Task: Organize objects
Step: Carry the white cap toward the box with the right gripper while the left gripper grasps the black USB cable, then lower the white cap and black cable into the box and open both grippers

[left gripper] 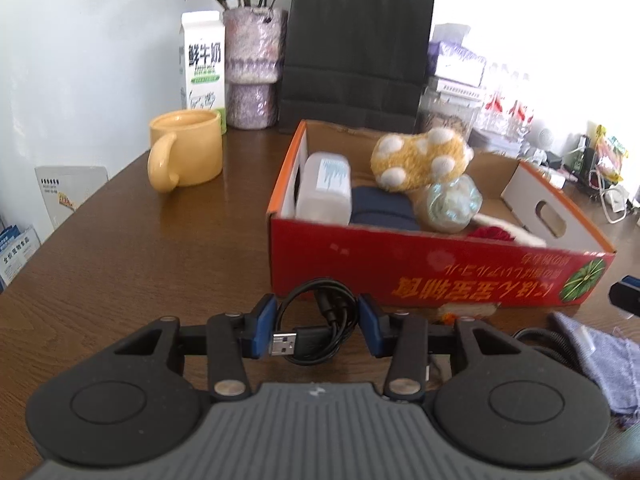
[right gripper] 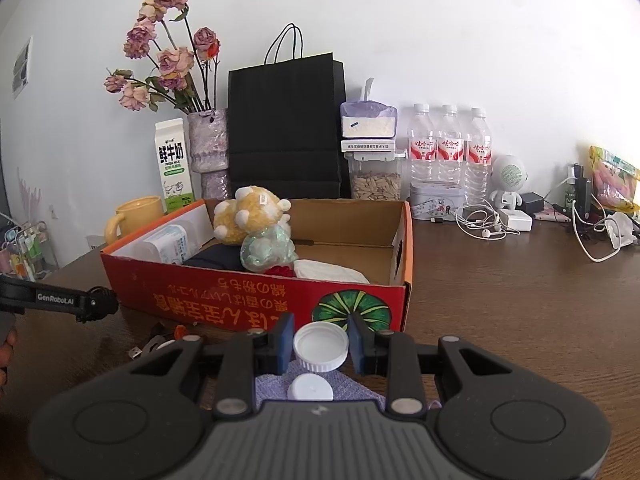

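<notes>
A red cardboard box [left gripper: 420, 268] stands on the brown table; it also shows in the right wrist view [right gripper: 224, 300]. It holds a yellow plush toy [left gripper: 420, 156], a clear plastic bottle [left gripper: 324, 188], a dark cloth [left gripper: 380, 208] and a greenish wrapped ball [left gripper: 452, 200]. My left gripper [left gripper: 318, 328] is shut on a coiled black USB cable [left gripper: 316, 332] just in front of the box. My right gripper [right gripper: 320, 344] is shut on a white jar lid [right gripper: 320, 346] in front of the box. A smaller white cap [right gripper: 310, 387] lies on a purple cloth [right gripper: 348, 388] below it.
A yellow mug [left gripper: 186, 152], milk carton [left gripper: 204, 64], flower vase [left gripper: 254, 68] and black paper bag [left gripper: 356, 52] stand behind the box. Water bottles [right gripper: 448, 148], a seed jar [right gripper: 374, 178], earphones [right gripper: 484, 226] and chargers crowd the back right. The purple cloth [left gripper: 592, 364] lies at the right.
</notes>
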`<state>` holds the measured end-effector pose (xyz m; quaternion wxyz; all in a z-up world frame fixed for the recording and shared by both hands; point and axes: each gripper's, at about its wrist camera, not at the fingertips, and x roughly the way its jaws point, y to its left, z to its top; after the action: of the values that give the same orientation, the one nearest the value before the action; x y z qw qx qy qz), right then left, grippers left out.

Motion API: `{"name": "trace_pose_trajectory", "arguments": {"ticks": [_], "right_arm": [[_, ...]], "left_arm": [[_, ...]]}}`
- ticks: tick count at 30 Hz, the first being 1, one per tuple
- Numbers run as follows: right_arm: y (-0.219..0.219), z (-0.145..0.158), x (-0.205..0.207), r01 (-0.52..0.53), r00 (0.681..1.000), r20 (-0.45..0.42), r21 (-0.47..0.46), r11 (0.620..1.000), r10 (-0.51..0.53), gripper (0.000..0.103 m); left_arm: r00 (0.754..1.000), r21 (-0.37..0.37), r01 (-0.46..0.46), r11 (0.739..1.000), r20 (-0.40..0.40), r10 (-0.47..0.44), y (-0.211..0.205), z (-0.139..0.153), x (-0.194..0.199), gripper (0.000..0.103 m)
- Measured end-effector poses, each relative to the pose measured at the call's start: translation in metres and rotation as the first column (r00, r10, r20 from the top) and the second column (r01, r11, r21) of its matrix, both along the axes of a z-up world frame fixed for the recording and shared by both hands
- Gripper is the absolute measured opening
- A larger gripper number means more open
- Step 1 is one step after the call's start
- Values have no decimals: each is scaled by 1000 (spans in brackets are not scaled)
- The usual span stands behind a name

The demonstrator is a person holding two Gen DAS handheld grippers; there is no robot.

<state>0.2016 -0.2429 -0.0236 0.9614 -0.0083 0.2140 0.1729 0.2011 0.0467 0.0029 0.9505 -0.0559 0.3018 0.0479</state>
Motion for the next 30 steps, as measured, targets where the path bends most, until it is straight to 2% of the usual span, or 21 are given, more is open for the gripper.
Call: {"name": "trace_pose_trajectory", "arguments": {"ticks": [7,19,30], "right_arm": [[7,15,4,-27,999,42,-8,1000,28,28],[33,46,34,-84,987,131,-26,996,87,28],[50,51,90,-76,989,130,-4,997,76,28]], "left_arm": [[996,-8,43,999,72,-43,-14,23,3,45],[974,13,122,992,192,-122,-53,57,30,45],[966,-6,128,992,227,-123,-64,60,77,45]]}}
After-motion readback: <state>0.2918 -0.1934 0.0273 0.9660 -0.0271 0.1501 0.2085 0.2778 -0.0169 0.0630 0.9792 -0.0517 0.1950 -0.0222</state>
